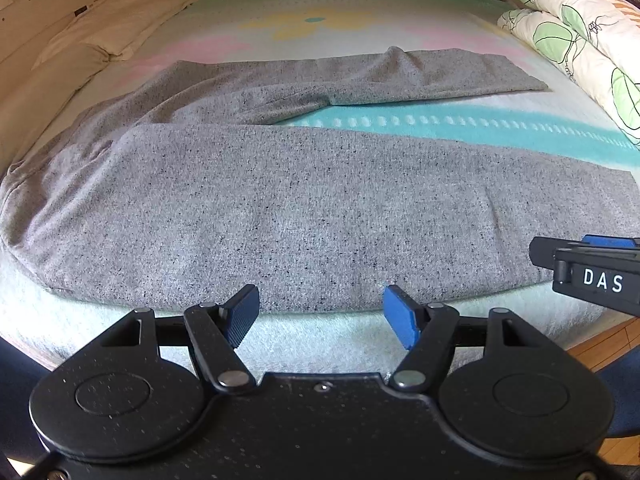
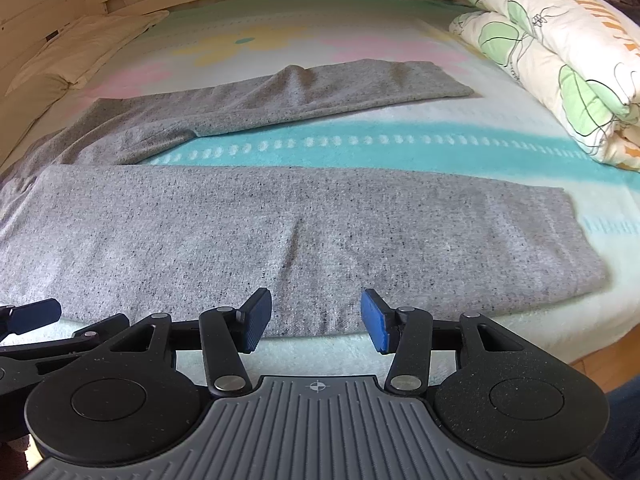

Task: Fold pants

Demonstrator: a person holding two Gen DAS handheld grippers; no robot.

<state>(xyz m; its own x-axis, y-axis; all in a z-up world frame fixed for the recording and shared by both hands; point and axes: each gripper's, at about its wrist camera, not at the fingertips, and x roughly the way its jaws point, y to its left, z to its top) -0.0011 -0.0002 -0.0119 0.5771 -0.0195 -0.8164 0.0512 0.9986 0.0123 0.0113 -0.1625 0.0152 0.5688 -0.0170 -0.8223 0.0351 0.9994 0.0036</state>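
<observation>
Both grippers hang over the near hem of the pants [image 1: 280, 208]: the left gripper [image 1: 321, 314] has its blue pads spread wide with nothing between them, and the right gripper [image 2: 316, 320] sits just beside it, also apart and empty. The grey pants lie flat on the bed blanket [image 2: 360, 144], legs splayed in a V, waist to the left. Beyond the far leg's cuff, a floral duvet [image 2: 560, 60] is bundled up; a cream pillow [image 1: 120, 24] sits past the waist end.

Cut off at the left edge: waist end of the pants [image 2: 240, 232], beside the pillow [image 2: 72, 56]. Only partly in frame: folded duvet [image 2: 560, 60] beyond the pants. Hidden beneath the pants, perhaps more of the bed [image 2: 400, 148] stripe.
</observation>
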